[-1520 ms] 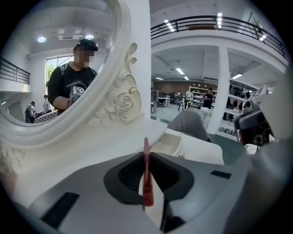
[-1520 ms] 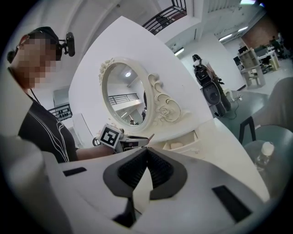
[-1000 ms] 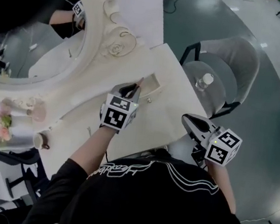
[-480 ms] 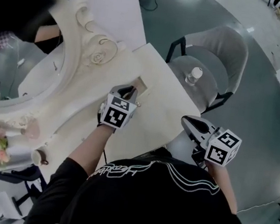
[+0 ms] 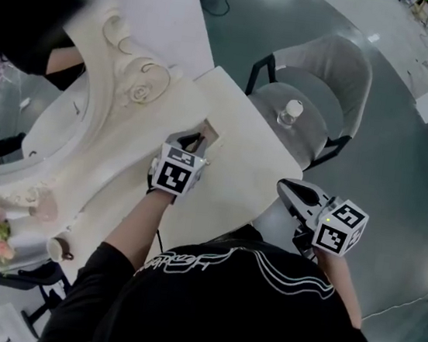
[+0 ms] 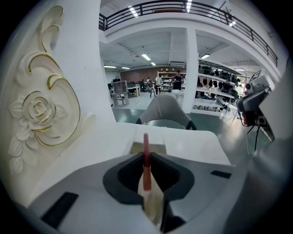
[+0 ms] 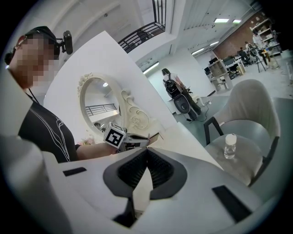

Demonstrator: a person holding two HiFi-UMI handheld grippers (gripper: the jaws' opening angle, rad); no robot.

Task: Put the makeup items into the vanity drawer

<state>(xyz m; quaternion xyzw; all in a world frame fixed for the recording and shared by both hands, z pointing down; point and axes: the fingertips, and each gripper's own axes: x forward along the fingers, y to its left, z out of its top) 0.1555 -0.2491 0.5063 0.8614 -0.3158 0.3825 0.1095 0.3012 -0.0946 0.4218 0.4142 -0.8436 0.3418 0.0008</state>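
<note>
near the person's body on the right, the right tongs [image 7: 146, 151] are held almost level, jaws shut together with nothing between them. the left forearm stretches out over the white bench [image 5: 253, 171], its left tongs [image 5: 195, 138] tilted downward and clamped on a slim red makeup pencil [image 6: 146, 151]. the pencil's tip sticks out past the jaws, pointing at the open drawer [image 6: 156, 147] just beyond.
</note>
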